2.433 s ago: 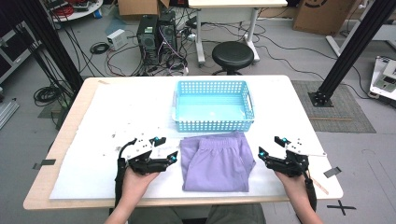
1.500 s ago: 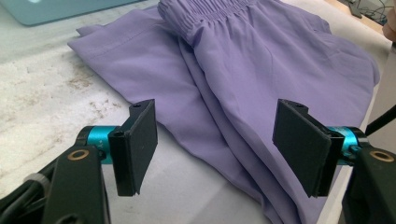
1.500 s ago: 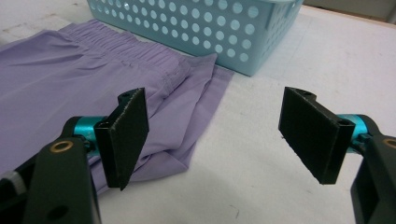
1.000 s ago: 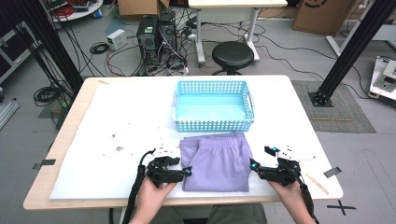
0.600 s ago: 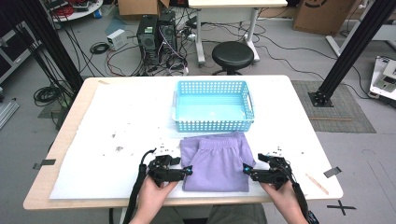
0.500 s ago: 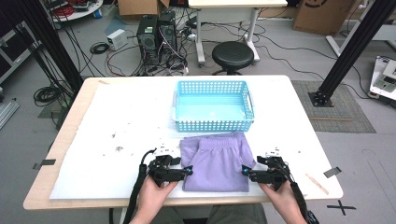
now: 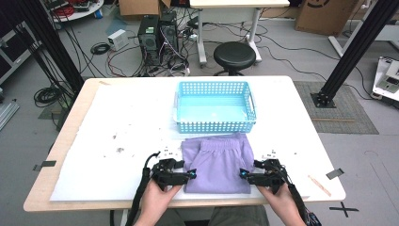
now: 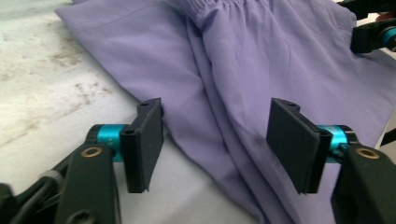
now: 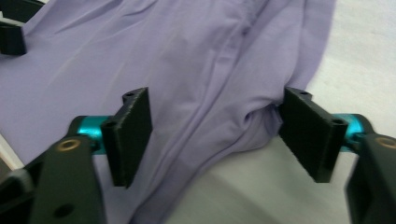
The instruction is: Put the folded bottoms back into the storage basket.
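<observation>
Both hands come in from the near edge, each holding a claw low and level, tips pointing inward at one another. The left claw [image 7: 192,175] sits at the left, its jaws apart and just now closing a little. The right claw [image 7: 243,174] sits at the right, jaws likewise apart and just now narrowing. The forearms angle slightly inward.
</observation>
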Action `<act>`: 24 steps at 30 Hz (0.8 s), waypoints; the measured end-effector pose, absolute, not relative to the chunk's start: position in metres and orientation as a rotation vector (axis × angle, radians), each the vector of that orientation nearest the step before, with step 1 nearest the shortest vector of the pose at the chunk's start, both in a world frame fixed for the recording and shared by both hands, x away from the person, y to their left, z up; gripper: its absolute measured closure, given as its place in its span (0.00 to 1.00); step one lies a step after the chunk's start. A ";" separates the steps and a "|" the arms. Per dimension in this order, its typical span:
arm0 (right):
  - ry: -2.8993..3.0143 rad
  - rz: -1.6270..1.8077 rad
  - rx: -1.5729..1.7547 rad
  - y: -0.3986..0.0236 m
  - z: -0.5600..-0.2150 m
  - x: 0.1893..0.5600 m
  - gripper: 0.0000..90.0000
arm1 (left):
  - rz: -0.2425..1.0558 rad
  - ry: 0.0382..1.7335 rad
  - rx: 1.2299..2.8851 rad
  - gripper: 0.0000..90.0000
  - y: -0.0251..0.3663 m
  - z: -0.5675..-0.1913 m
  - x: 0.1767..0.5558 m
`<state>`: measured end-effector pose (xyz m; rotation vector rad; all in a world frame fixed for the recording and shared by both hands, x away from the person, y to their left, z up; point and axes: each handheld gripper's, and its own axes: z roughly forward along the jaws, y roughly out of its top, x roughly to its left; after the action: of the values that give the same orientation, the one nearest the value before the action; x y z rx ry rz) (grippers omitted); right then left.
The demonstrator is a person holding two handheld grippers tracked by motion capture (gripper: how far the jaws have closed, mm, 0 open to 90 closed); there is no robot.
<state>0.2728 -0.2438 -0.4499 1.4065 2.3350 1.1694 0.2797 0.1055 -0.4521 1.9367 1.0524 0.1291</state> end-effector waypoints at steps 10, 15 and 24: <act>2.343 1.128 1.327 -0.231 -0.450 0.273 0.53 | 0.134 1.019 1.960 0.57 0.092 -0.453 0.282; 2.342 1.129 1.338 -0.230 -0.450 0.273 0.64 | 0.115 1.013 1.957 0.67 0.091 -0.453 0.285; 2.366 1.140 1.318 -0.230 -0.451 0.276 0.83 | 0.086 0.993 1.980 0.89 0.088 -0.454 0.290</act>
<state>0.2765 -0.2301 -0.4505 1.3181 2.3660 1.1396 0.2900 0.0875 -0.4535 1.9801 0.9928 0.0859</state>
